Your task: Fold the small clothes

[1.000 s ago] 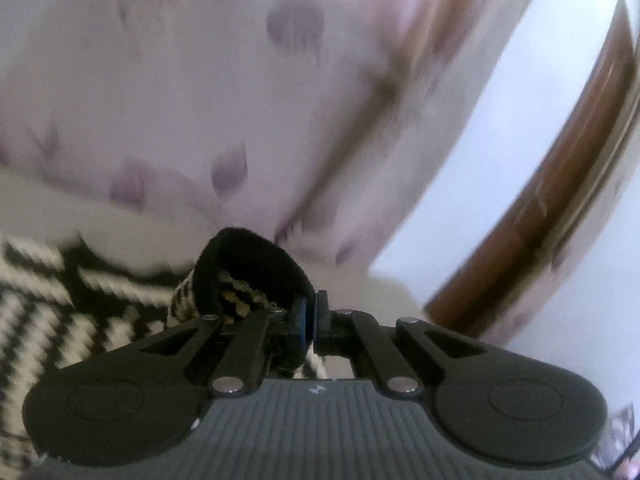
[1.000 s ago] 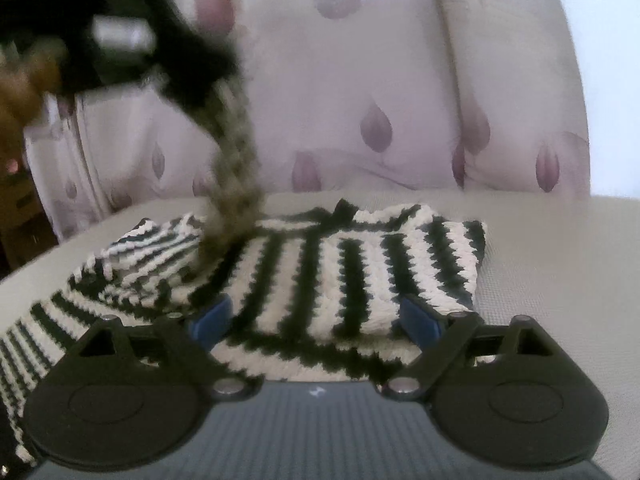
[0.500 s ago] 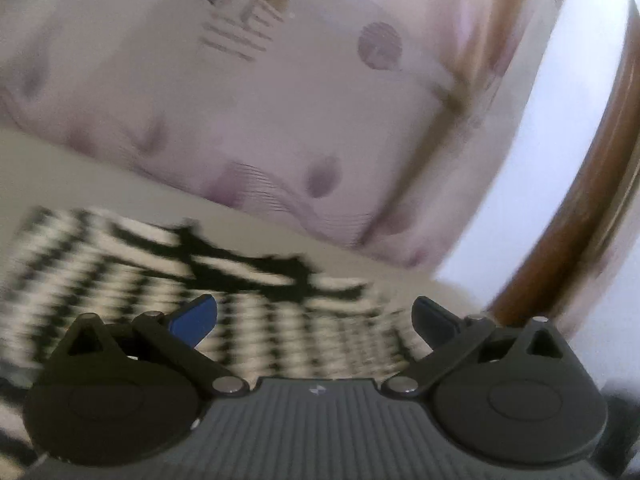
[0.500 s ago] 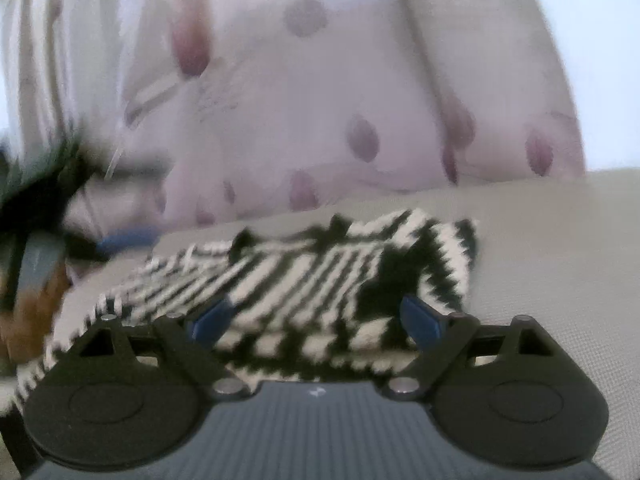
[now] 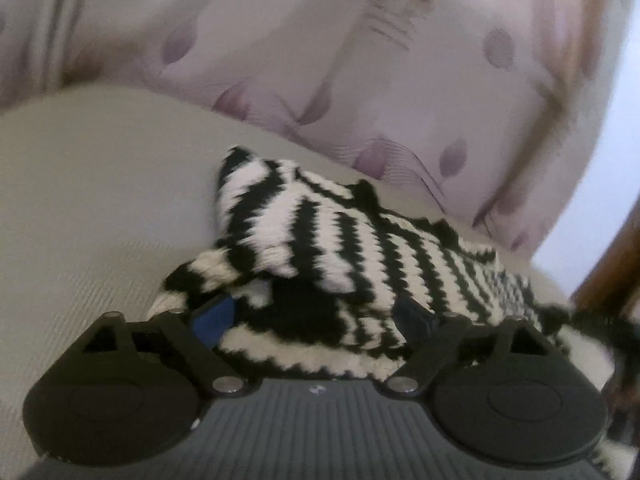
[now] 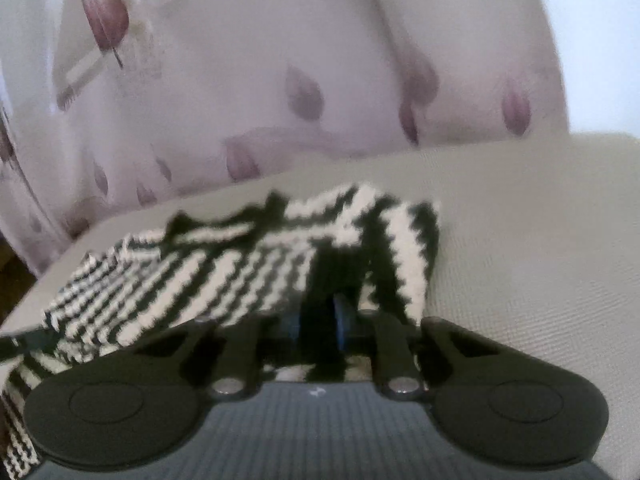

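Note:
A small black-and-white striped knit garment [image 5: 360,252] lies partly folded on a beige seat cushion [image 5: 92,200]. My left gripper [image 5: 316,320] is open, its blue-padded fingers [image 5: 212,318] spread either side of the garment's near edge. In the right wrist view the same garment [image 6: 224,272] lies ahead, and my right gripper [image 6: 318,322] is shut on a black fold at its near right edge.
A pale backrest with purple leaf print [image 5: 320,80] rises behind the cushion, also in the right wrist view [image 6: 320,80]. A brown wooden frame [image 5: 612,276] and a white wall are at the right. Bare cushion [image 6: 540,240] lies to the garment's right.
My left gripper let go of the knit piece it held, opened and came down at the garment's near edge. My right gripper moved in and closed on the garment's right edge.

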